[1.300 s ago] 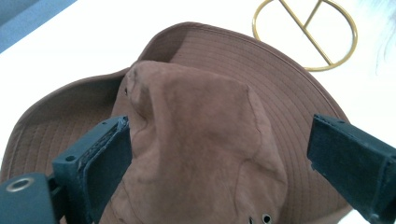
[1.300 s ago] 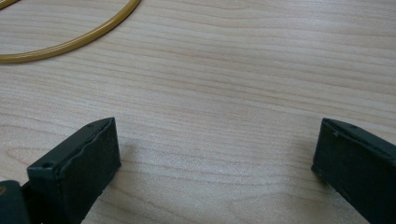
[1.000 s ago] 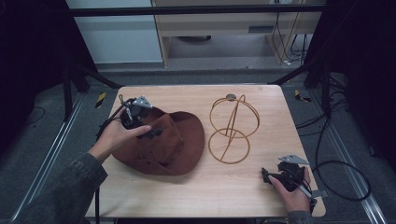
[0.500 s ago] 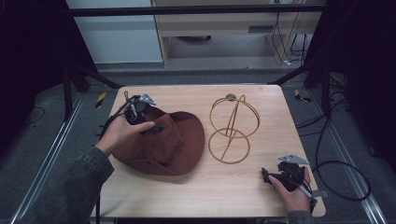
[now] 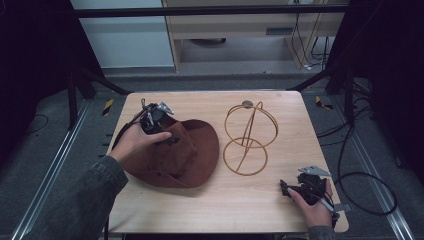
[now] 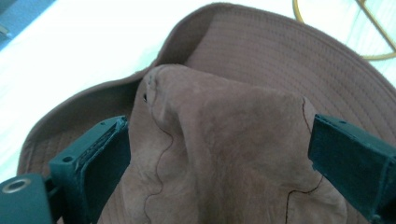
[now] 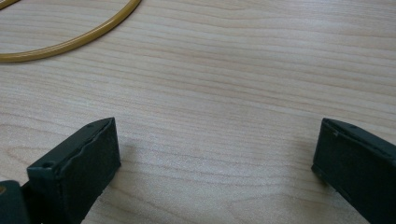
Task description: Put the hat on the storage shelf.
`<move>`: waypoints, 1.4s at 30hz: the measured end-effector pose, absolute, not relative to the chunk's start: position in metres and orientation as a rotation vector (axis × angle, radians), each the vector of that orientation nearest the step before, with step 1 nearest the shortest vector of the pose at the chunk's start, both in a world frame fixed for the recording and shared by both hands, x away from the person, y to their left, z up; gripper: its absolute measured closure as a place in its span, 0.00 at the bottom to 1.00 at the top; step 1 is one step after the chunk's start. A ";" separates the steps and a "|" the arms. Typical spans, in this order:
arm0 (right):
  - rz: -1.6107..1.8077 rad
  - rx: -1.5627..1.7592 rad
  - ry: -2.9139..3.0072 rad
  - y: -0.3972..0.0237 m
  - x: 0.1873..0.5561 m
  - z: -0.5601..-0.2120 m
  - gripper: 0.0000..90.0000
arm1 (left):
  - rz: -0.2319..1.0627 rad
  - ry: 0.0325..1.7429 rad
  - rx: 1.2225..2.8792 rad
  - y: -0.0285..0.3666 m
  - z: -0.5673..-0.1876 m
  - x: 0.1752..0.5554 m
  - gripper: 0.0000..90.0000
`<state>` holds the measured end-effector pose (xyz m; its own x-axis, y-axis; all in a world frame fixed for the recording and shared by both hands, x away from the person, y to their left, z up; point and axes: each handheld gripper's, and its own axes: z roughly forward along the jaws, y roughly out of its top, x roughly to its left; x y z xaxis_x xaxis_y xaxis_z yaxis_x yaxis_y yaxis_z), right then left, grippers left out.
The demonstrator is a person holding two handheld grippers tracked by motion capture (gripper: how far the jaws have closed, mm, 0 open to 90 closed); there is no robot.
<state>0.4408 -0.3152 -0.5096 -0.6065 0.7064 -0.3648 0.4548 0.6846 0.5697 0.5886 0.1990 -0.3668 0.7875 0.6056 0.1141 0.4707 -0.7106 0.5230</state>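
Left gripper [image 6: 215,154]: jaws spread wide, one on each side of the hat's crown. The left jaw looks to touch the suede and the right one stands just clear of it; nothing is pinched yet. In the high view it sits over the hat's far-left part [image 5: 156,120], the hand wrapped round it.
Right gripper [image 7: 212,172]: jaws wide apart with bare wood between them, holding nothing; it rests low at the table's near right corner [image 5: 300,189].
Hat [image 5: 182,152]: brown, suede-like, wide-brimmed, lying crown up on the left half of the table, its brim spread flat on the wood.
Crown [image 6: 224,140]: creased and slumped between the jaws, with wavy stitch lines and a small eyelet showing.
How it should handle: my guess is light and soft. The crown folds under little force, so a pinch would gather cloth, not lift a stiff shell. The nap should give good friction, so slipping seems unlikely.
Where to grip: the crown's ridge, where it already lies between the jaws, or the stitched brim edge [image 6: 280,42], which looks firmer.
Risk: the brim may droop and drag when lifted from one point.
Wire stand [image 5: 248,140]: gold rings and hoops, upright, just right of the hat, apart from it.
Table [image 5: 270,210]: pale wood.
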 end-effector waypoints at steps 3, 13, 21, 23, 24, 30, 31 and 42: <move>0.574 0.890 2.318 -0.315 0.441 -0.510 0.01 | 0.375 0.807 2.539 0.198 -0.371 0.589 0.07; 0.574 0.890 2.319 -0.315 0.441 -0.510 0.01 | 0.352 0.832 2.572 0.204 -0.393 0.591 0.08; 0.574 0.890 2.318 -0.315 0.441 -0.510 0.01 | 0.318 0.875 2.544 0.212 -0.402 0.593 0.19; 0.574 0.889 2.318 -0.315 0.441 -0.510 0.01 | 0.305 0.883 2.546 0.212 -0.403 0.593 0.24; 0.574 0.890 2.318 -0.315 0.441 -0.510 0.01 | 0.300 0.885 2.548 0.212 -0.404 0.594 0.27; 0.574 0.890 2.318 -0.315 0.441 -0.510 0.01 | 0.272 0.875 2.569 0.209 -0.405 0.594 0.54; 0.574 0.889 2.318 -0.315 0.441 -0.510 0.01 | 0.272 0.872 2.572 0.209 -0.405 0.594 0.63; 0.572 0.892 2.317 -0.315 0.441 -0.510 0.01 | 0.286 0.866 2.534 0.213 -0.397 0.590 0.98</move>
